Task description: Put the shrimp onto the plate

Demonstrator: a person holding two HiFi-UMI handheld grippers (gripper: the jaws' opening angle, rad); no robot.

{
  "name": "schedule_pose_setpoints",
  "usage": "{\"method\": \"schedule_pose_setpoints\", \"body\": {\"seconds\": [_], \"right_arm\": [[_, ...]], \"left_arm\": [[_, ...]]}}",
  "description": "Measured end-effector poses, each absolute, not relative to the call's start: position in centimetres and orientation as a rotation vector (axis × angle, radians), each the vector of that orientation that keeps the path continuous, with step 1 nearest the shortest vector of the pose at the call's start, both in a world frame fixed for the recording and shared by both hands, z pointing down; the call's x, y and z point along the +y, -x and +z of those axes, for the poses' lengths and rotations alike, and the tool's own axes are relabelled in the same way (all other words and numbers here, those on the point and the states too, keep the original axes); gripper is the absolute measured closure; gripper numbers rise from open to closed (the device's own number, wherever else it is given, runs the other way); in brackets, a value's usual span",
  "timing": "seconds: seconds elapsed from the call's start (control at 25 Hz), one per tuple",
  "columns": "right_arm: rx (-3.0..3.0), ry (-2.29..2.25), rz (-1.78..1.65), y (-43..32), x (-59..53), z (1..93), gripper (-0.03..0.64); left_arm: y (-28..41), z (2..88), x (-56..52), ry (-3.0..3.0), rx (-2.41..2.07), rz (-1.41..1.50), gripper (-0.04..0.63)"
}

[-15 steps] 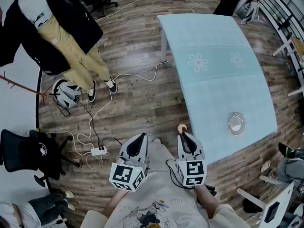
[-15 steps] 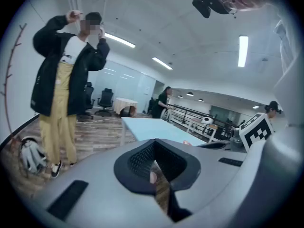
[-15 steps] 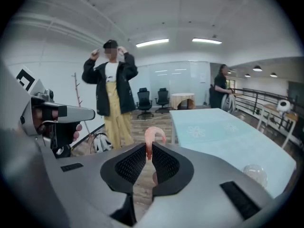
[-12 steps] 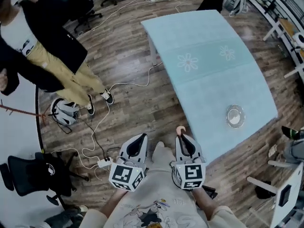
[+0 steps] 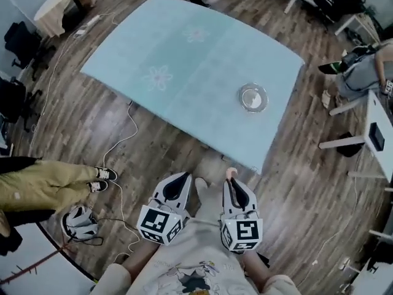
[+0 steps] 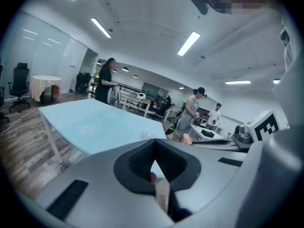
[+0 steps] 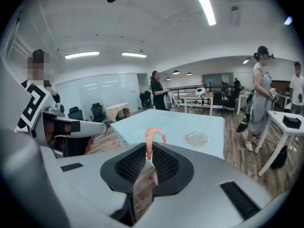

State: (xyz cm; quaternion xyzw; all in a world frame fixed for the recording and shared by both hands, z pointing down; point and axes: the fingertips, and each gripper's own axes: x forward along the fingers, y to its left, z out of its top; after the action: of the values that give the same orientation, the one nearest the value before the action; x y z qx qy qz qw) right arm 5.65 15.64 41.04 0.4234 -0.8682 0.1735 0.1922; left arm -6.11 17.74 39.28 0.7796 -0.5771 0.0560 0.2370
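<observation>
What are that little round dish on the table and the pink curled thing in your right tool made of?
The small round plate looks like clear glass or plastic: the pale blue table shows through. The pink curled shrimp, held in the right gripper, looks smooth and evenly pink, perhaps a plastic model.

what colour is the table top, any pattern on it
Pale blue table top with two white flower prints; it shows best in the head view.

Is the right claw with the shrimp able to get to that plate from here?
Probably yes, with a step forward: the right claw, shut on the shrimp, is short of the table, but nothing stands between it and the plate.
</observation>
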Motion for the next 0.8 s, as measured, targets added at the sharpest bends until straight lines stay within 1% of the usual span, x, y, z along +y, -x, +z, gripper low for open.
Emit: {"method": "schedule_pose_setpoints", "body": {"seconds": [0.2, 0.36, 0.6, 0.8], "right_arm": [[-2.433, -1.393, 0.593, -7.3, 16.7, 40.3, 0.557], [-2.433, -1.466, 0.521, -7.7, 16.9, 39.6, 0.557], [-2.434, -1.551, 0.507, -10.5, 15.5, 39.5, 0.557], [-2.419, -1.628, 0.531, -11.9, 13.7, 39.8, 0.557]], "left_arm": [[3.7, 39.0, 17.4, -2.254, -1.408, 0.166, 0.595], [3.6, 39.9, 17.3, -2.271, -1.354, 0.210, 0.595], [1.6, 39.8, 16.9, -2.339, -1.292, 0.278, 0.595], [1.8, 40.2, 15.9, -2.310, -1.296, 0.306, 0.595]]}}
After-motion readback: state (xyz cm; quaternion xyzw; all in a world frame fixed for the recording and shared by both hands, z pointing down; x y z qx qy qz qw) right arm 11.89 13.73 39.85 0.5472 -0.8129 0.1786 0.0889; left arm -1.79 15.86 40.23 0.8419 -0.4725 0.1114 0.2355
